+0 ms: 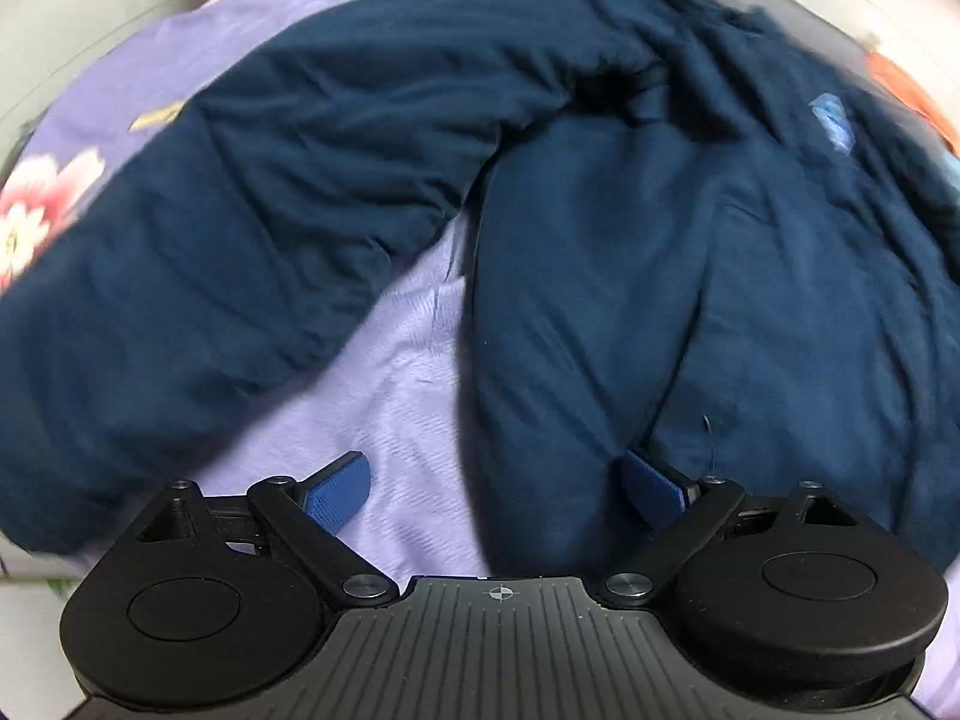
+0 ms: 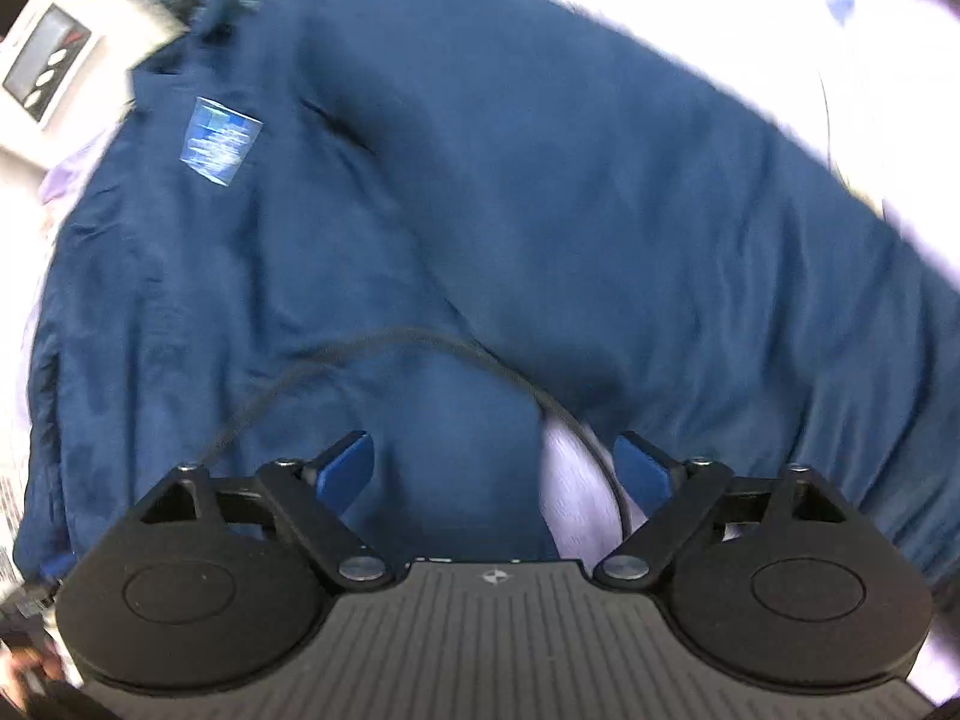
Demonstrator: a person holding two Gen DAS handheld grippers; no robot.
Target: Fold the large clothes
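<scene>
- The navy jacket (image 1: 630, 252) lies spread on a lilac bedsheet (image 1: 408, 396); both views are blurred.
- In the left wrist view one sleeve (image 1: 240, 228) runs out to the left, with a wedge of bare sheet between it and the body panel.
- A pale blue patch (image 1: 831, 120) sits on the chest near the right edge; pink flowers (image 1: 36, 210) are printed on the sheet at far left.
- The left gripper (image 1: 495, 492) points down with its blue pads wide apart; the jacket's lower edge lies between them, unpinched.
- The right gripper (image 2: 495, 468) is likewise spread over the fabric, gripping nothing.
- A thin black cord (image 2: 420, 339) arcs across the jacket and passes between the right gripper's pads.
- A white box (image 2: 42, 66) sits at top left.
</scene>
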